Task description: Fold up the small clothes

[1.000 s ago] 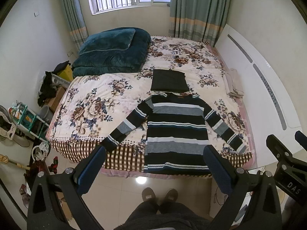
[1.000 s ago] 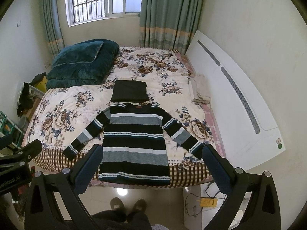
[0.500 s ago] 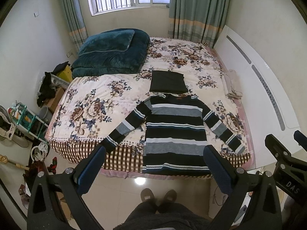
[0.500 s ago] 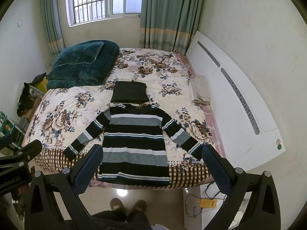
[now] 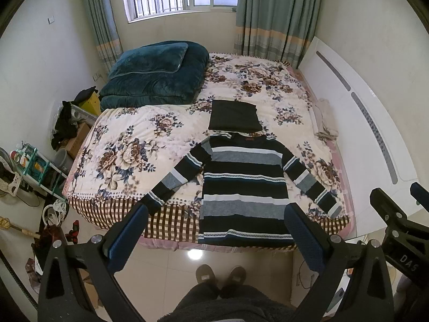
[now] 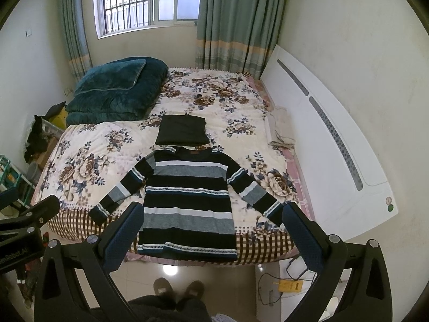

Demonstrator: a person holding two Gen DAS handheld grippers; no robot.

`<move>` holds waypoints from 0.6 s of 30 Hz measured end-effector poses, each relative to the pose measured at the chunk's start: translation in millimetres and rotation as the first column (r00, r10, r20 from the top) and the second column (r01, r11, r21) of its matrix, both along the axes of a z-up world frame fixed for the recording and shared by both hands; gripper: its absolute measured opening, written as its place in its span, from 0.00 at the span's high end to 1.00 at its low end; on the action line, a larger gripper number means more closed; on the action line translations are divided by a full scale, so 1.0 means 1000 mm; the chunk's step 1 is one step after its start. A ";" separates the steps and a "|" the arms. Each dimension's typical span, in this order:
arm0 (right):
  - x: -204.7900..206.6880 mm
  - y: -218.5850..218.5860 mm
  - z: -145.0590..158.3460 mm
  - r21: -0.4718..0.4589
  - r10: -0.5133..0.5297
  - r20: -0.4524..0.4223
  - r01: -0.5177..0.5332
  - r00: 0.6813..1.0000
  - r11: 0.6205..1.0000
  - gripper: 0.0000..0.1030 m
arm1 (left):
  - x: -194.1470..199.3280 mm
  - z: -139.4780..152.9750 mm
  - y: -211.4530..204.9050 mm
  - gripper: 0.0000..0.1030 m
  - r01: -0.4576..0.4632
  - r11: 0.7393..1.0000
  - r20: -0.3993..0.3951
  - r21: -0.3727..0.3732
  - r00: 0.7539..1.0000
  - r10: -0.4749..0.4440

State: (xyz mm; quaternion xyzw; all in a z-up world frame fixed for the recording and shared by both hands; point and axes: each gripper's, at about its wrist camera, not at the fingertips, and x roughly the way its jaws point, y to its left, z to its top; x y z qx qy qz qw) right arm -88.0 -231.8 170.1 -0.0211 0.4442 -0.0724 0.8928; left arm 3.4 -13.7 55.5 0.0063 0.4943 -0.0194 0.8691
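Note:
A striped long-sleeved sweater (image 5: 242,187) (image 6: 187,198) in black, grey and white lies flat and face up on the floral bed (image 5: 120,145) (image 6: 80,161), hem at the near edge, both sleeves spread out. Just beyond its collar rests a folded black garment (image 5: 233,119) (image 6: 183,132). My left gripper (image 5: 214,230) hovers open above the floor in front of the hem, holding nothing. My right gripper (image 6: 211,228) is open too, equally high and short of the bed. Each gripper shows at the edge of the other's view.
A folded teal quilt (image 5: 155,77) (image 6: 115,91) fills the bed's far left. The white headboard (image 5: 356,123) (image 6: 327,145) runs along the right. A person's slippered feet (image 5: 221,276) stand on the tiled floor. Clutter and a shelf (image 5: 32,166) crowd the left wall.
Both views have drifted slightly back and up from the bed; the sweater and the folded black garment lie as before. Both grippers remain open.

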 end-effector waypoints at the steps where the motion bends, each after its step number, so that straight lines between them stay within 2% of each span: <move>1: 0.000 0.000 0.000 0.001 0.000 0.000 0.000 1.000 1.000 0.00 | 0.002 0.002 -0.001 0.00 0.000 1.000 -0.001 -0.001 1.000 0.000; 7: 0.002 0.001 0.005 0.006 0.000 -0.007 0.000 1.000 1.000 0.00 | 0.000 0.001 -0.001 0.00 0.000 1.000 0.005 -0.002 1.000 0.000; 10: 0.009 0.002 0.012 0.010 -0.004 -0.019 0.004 1.000 1.000 0.00 | 0.010 0.004 -0.003 0.00 -0.002 1.000 0.000 -0.005 1.000 0.002; 15: 0.008 0.001 0.005 0.021 -0.012 -0.012 0.012 1.000 1.000 0.00 | 0.024 -0.004 0.000 0.00 -0.016 1.000 0.003 -0.001 1.000 0.016; 16: 0.012 0.000 0.001 0.030 -0.023 -0.016 0.023 1.000 0.999 0.00 | 0.031 -0.011 -0.001 0.00 -0.025 1.000 0.009 0.011 1.000 0.025; 17: 0.018 -0.001 -0.023 0.038 -0.035 -0.024 0.036 0.999 0.999 0.00 | 0.038 -0.018 -0.002 0.00 -0.031 0.999 0.016 0.019 0.999 0.031; 18: 0.023 -0.006 -0.030 0.054 -0.052 -0.028 0.054 0.998 0.997 0.00 | 0.042 -0.026 0.000 0.00 -0.034 0.999 0.033 0.022 0.999 0.033</move>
